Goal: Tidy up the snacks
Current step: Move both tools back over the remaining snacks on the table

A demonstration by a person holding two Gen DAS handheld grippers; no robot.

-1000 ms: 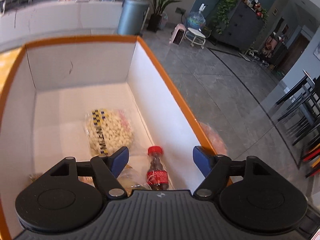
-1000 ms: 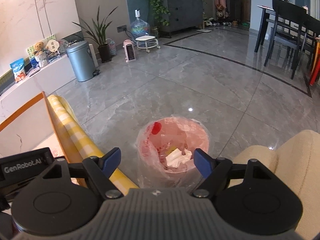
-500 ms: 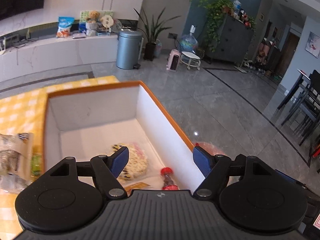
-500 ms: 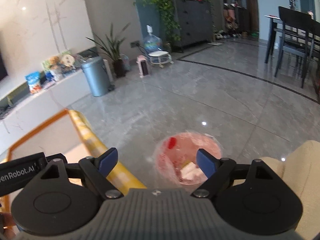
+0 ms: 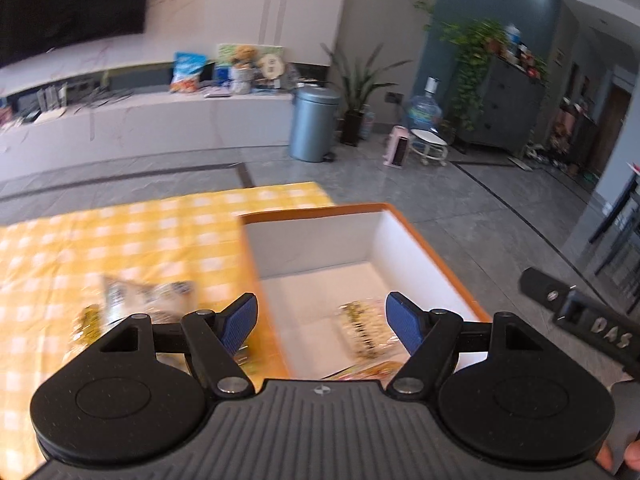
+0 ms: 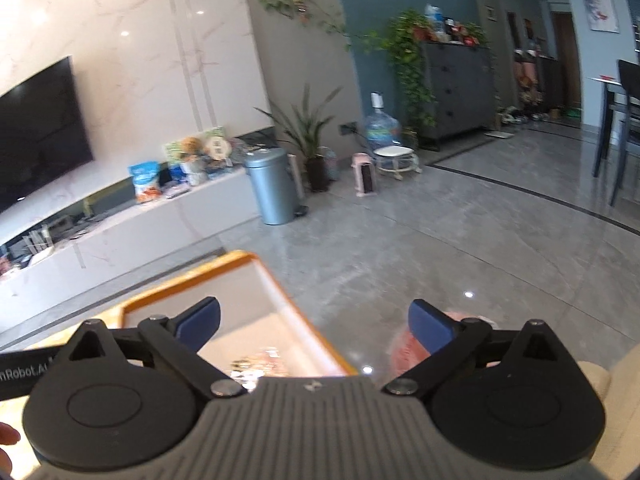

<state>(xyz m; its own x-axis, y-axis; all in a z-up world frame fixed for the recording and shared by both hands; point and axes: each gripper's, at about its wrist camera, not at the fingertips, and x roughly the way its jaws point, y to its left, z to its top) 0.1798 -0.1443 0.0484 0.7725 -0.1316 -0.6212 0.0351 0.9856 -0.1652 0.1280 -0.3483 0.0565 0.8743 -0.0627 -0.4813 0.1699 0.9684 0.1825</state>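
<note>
An orange-rimmed white box (image 5: 416, 236) stands on the yellow checked tablecloth (image 5: 120, 236). A clear snack bag (image 5: 364, 328) lies on its floor, and a bright wrapper shows near the box's near end. Another clear snack packet (image 5: 148, 294) lies on the cloth left of the box. My left gripper (image 5: 322, 322) is open and empty, raised above the box's left wall. My right gripper (image 6: 314, 322) is open and empty, over the box's right rim (image 6: 304, 320). The box contents (image 6: 260, 360) are blurred in the right wrist view.
A pink bag-lined bin (image 6: 404, 350) stands on the grey floor right of the box. A beige cushion (image 6: 624, 368) is at the far right. A silver trash can (image 5: 314, 124) and a low white TV bench (image 5: 140, 128) stand across the room.
Both grippers have risen and tilted up, so more of the room shows. The left one has shifted left, from inside the box to above its left wall. The cola bottle is out of view.
</note>
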